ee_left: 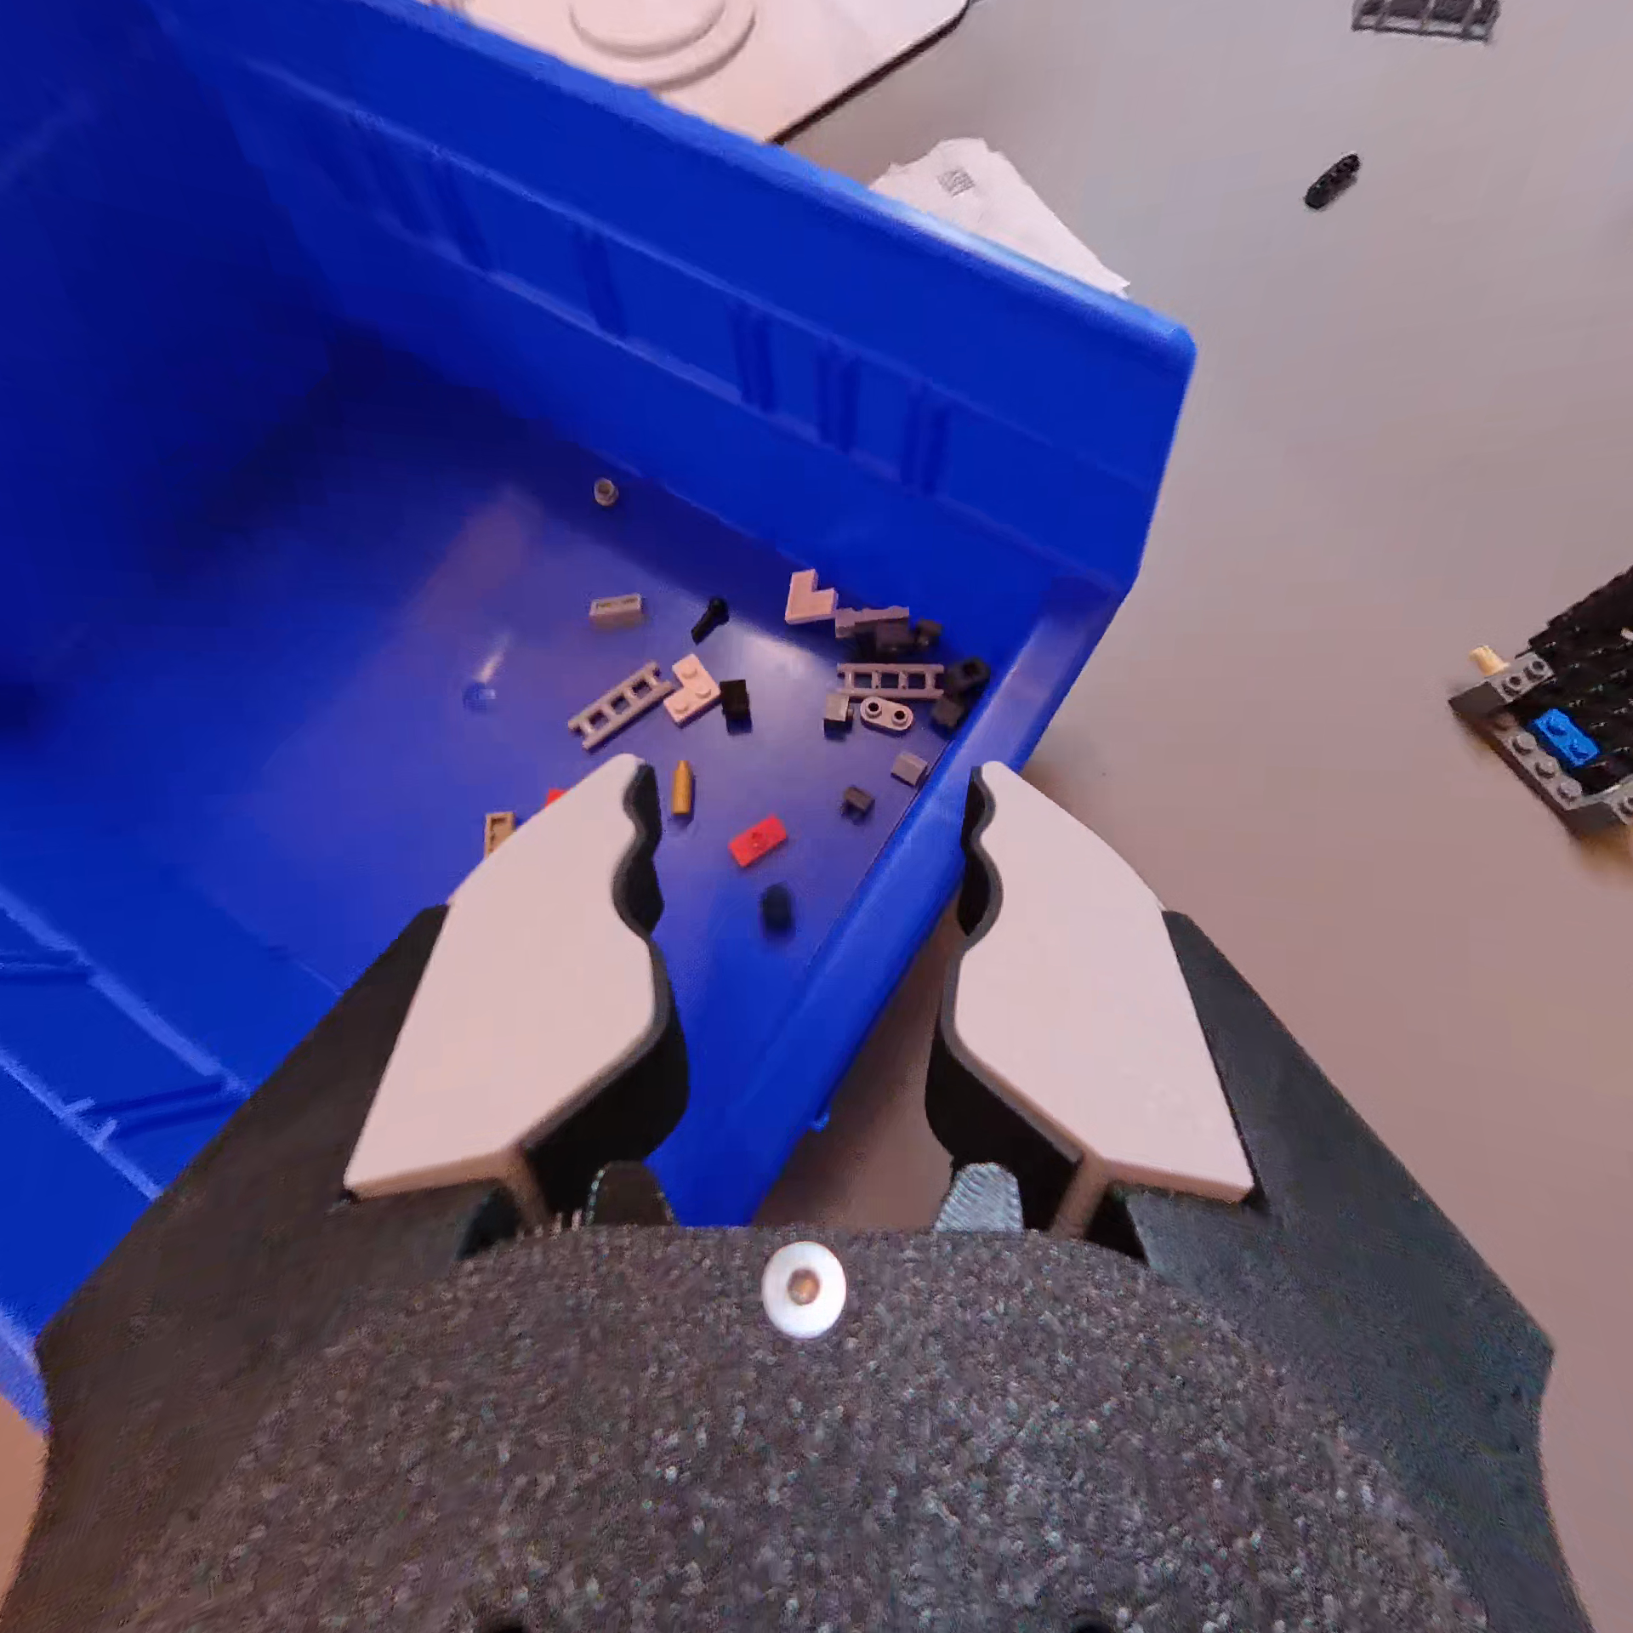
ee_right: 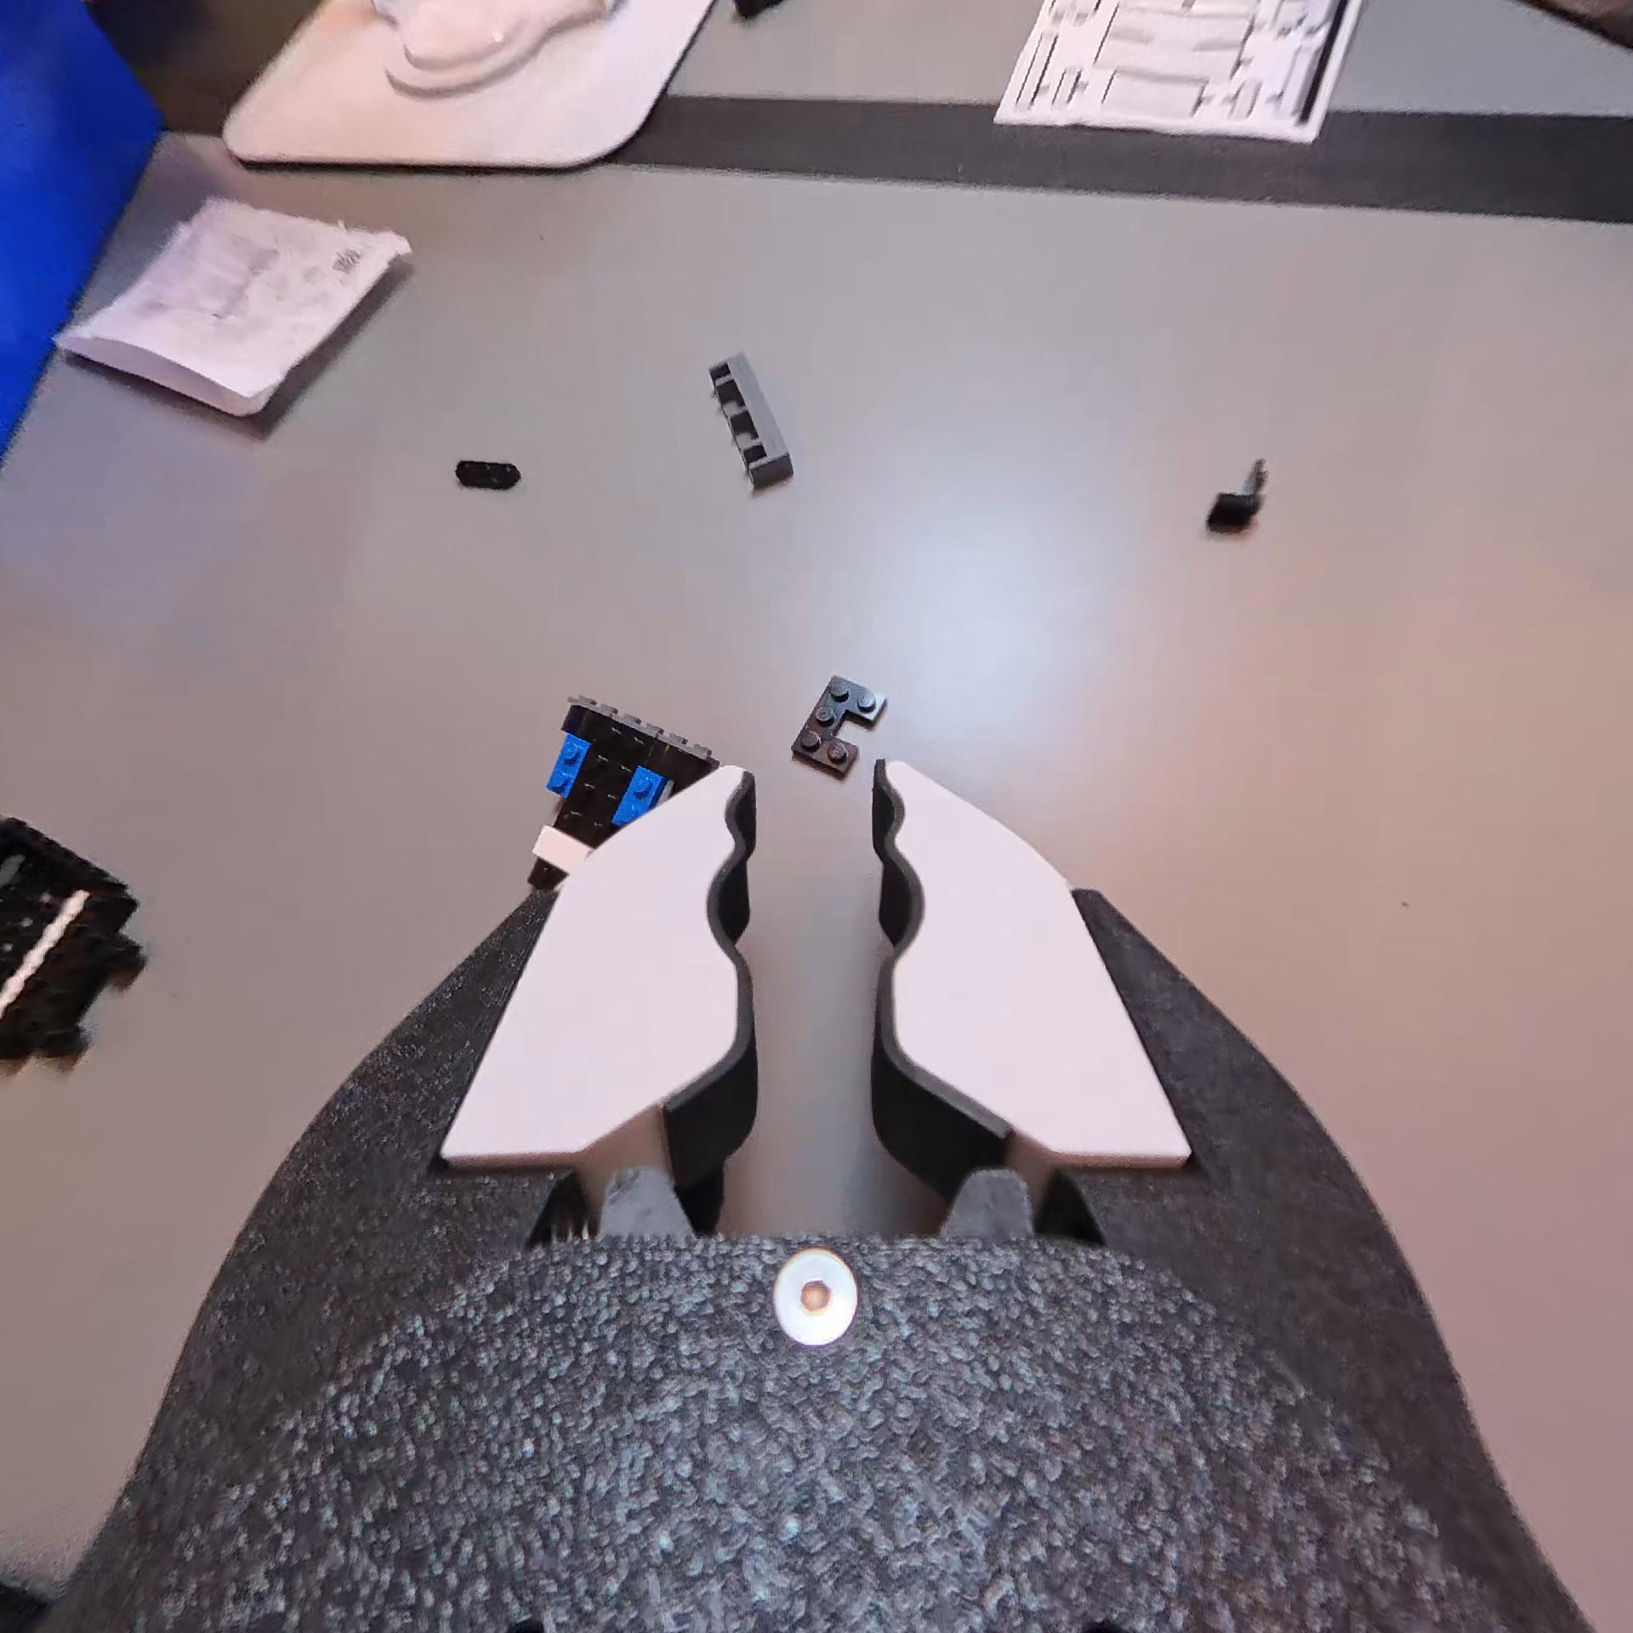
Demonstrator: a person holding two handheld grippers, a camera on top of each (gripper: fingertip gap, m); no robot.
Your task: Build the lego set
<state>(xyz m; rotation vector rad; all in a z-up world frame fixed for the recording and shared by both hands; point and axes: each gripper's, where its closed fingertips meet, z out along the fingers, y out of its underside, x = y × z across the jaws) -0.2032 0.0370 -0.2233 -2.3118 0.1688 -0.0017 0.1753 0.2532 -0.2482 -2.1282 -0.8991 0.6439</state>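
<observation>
My left gripper [ee_left: 808,791] is open and empty above the near right corner of a blue bin [ee_left: 1043,424]. Its left finger hangs over the bin floor and its right finger is outside the wall. Below it lie small loose bricks, among them a red plate [ee_left: 757,838], a tan cone [ee_left: 682,786] and a grey ladder piece [ee_left: 616,704]. My right gripper [ee_right: 813,782] is open and empty over the grey table [ee_right: 1149,707]. A black corner-shaped plate [ee_right: 839,717] lies just beyond its fingertips. A black build with blue bricks [ee_right: 619,778] sits beside its left finger.
On the table lie a dark grey brick [ee_right: 751,420], a small black link [ee_right: 487,474], a black bracket [ee_right: 1237,504], a folded paper [ee_right: 239,300], a printed sheet [ee_right: 1175,62] and a white pad [ee_right: 468,79]. Another black build [ee_right: 53,937] is at the left edge. Across from one pair of fingers to the other is roughly 45 centimetres. The tan cone [ee_left: 682,786] is about 6 centimetres from my left fingertips.
</observation>
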